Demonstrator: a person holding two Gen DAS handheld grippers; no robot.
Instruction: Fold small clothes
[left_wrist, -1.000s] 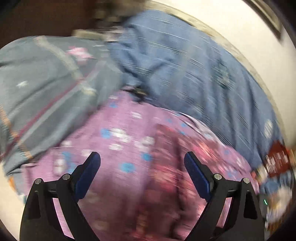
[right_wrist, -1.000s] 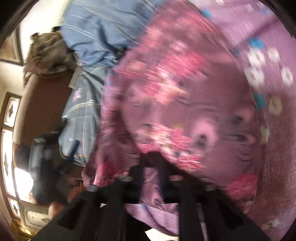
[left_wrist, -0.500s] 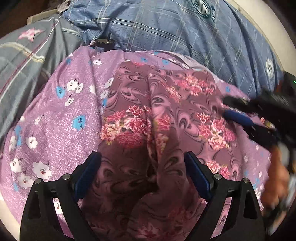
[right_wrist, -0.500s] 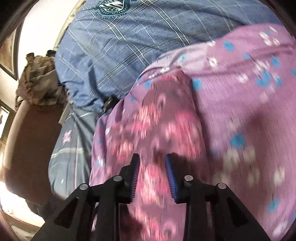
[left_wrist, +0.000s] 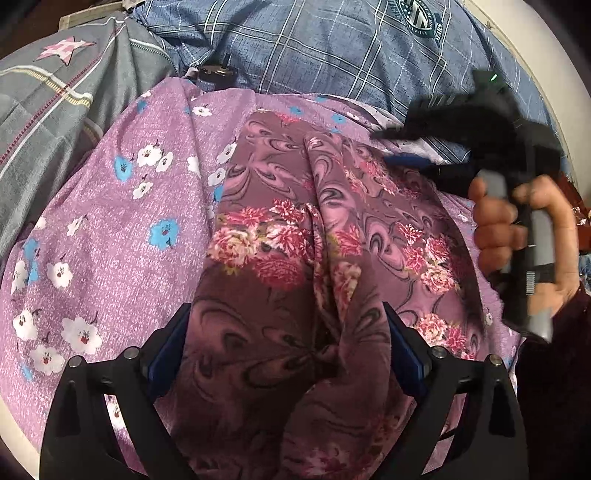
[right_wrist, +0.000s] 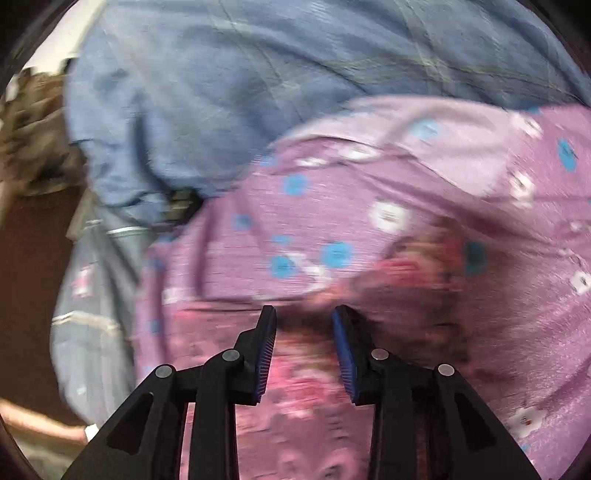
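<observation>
Maroon rose-printed cloth (left_wrist: 295, 266) lies creased, folding unfinished; our left hand-held gripper (left_wrist: 286, 354) and right hand-held gripper (right_wrist: 303, 350) gape, released.

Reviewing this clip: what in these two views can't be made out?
- Right wrist view: motion blur smears the floral garment.
- Left wrist view: garment's near hem is cut off by the bottom edge and the left tool.
- Small dark object between the bedding: too small to identify.
</observation>
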